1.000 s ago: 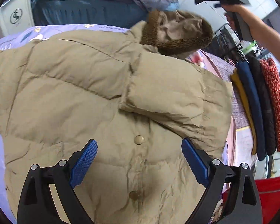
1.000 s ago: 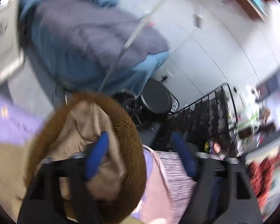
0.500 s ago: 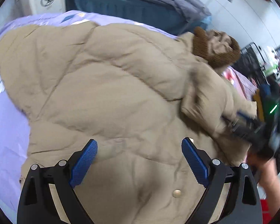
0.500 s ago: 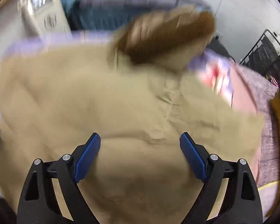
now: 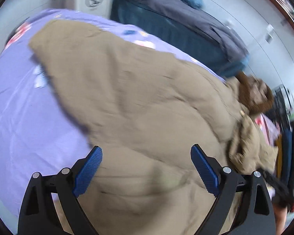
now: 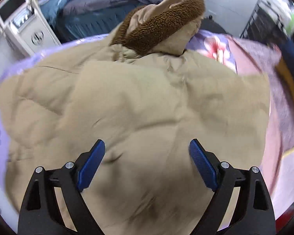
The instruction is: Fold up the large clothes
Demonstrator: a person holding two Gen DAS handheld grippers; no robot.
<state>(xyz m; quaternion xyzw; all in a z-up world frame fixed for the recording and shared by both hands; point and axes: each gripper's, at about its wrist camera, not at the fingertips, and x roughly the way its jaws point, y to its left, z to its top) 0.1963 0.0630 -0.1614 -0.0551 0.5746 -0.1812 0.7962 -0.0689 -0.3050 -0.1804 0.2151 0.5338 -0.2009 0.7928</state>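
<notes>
Left wrist view: the left gripper (image 5: 146, 168) hangs over the lower body of a tan padded coat (image 5: 147, 105), its blue-padded fingers (image 5: 87, 171) spread wide with nothing between them. The coat lies spread on a lilac bedsheet (image 5: 25, 107); its left edge runs diagonally from the upper left down toward the gripper, with bare sheet beyond it on that side. The brown fleece-lined hood (image 5: 252, 96) sits at the far right end, and a bunched sleeve (image 5: 250, 146) lies folded onto the coat's right margin. A blue-grey duvet (image 5: 186, 25) is piled behind the bed. Right wrist view: the right gripper (image 6: 147, 163) is likewise released, fingers (image 6: 91, 164) wide apart above the coat (image 6: 137, 101), gripping nothing. The hood (image 6: 162, 23) stands up at the far edge, fleece rim facing the camera. The coat's right edge falls straight, bordered by a pink-grey blanket (image 6: 264, 62); a floral patch of sheet (image 6: 215, 47) shows just beside the hood. A white appliance (image 6: 23, 27) stands at the upper left.
</notes>
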